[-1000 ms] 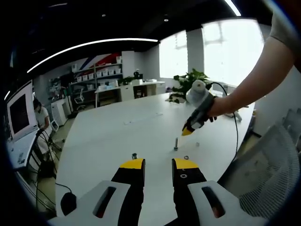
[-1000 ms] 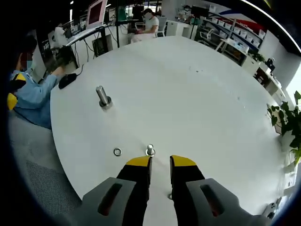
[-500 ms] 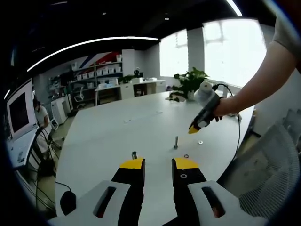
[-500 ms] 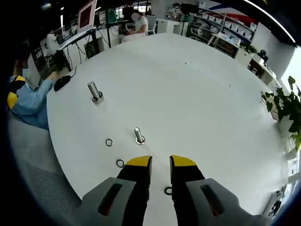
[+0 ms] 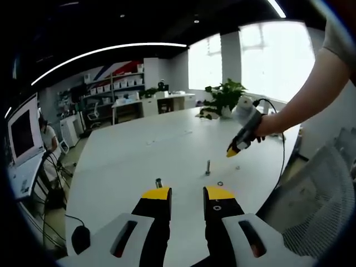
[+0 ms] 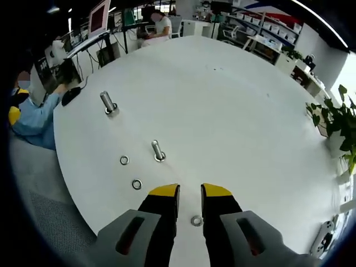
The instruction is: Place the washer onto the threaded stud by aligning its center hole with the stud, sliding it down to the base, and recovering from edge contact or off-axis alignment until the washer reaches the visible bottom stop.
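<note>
A slim threaded stud (image 6: pixel 158 151) stands upright on the white table (image 6: pixel 233 111), ahead and left of my right gripper (image 6: pixel 189 192). That gripper is open and holds nothing. One washer (image 6: pixel 196 221) lies flat on the table, seen in the gap between its jaws. Two more washers (image 6: pixel 137 184) (image 6: pixel 124 160) lie left of the stud. A thicker stud (image 6: pixel 108 103) stands farther left. My left gripper (image 5: pixel 188 193) hovers open and holds nothing. Ahead of it are the slim stud (image 5: pixel 208 167), a washer (image 5: pixel 220 183) and the hand-held right gripper (image 5: pixel 240 139).
A person's blue sleeve (image 6: pixel 30 119) rests at the table's left edge. A black mouse (image 5: pixel 80 239) lies near the table edge. A mesh chair (image 5: pixel 317 206) stands to the right. Plants (image 5: pixel 222 97) stand at the far side.
My right gripper has lifted and pulled back from the slim stud, bringing a third washer into view between its jaws. My left gripper has stayed still.
</note>
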Action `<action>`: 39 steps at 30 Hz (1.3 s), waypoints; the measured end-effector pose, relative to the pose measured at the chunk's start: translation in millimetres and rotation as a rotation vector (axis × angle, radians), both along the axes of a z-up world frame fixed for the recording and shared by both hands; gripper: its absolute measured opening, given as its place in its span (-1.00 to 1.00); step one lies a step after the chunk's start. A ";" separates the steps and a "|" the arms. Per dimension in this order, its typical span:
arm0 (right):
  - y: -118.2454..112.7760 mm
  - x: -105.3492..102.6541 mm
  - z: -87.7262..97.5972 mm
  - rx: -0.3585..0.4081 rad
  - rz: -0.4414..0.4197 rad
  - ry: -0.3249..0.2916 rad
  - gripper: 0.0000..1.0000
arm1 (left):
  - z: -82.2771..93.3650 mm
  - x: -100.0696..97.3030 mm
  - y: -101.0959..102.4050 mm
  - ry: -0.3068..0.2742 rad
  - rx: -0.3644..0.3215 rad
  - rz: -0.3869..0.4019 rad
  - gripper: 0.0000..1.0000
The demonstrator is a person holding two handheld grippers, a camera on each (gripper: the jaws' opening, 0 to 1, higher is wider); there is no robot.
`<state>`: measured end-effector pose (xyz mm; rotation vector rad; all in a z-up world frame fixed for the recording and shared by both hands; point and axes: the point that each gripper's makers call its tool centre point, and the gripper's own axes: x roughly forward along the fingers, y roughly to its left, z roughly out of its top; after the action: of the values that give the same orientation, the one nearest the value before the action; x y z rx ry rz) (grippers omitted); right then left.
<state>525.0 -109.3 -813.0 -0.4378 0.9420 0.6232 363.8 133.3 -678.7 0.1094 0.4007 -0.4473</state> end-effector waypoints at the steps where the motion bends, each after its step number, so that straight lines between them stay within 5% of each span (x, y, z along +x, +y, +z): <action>1: -2.0 -1.4 -1.3 -0.003 -0.001 0.005 -0.65 | 0.3 0.1 -0.1 -0.001 -0.001 0.000 -0.58; 39: -36.7 -24.0 -38.2 -0.047 -0.035 0.089 -0.65 | -0.8 0.5 0.2 0.005 -0.001 0.004 -0.58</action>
<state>501.0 -146.0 -851.2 -0.4371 1.0481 0.5935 364.3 133.5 -679.5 0.1069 0.4060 -0.4438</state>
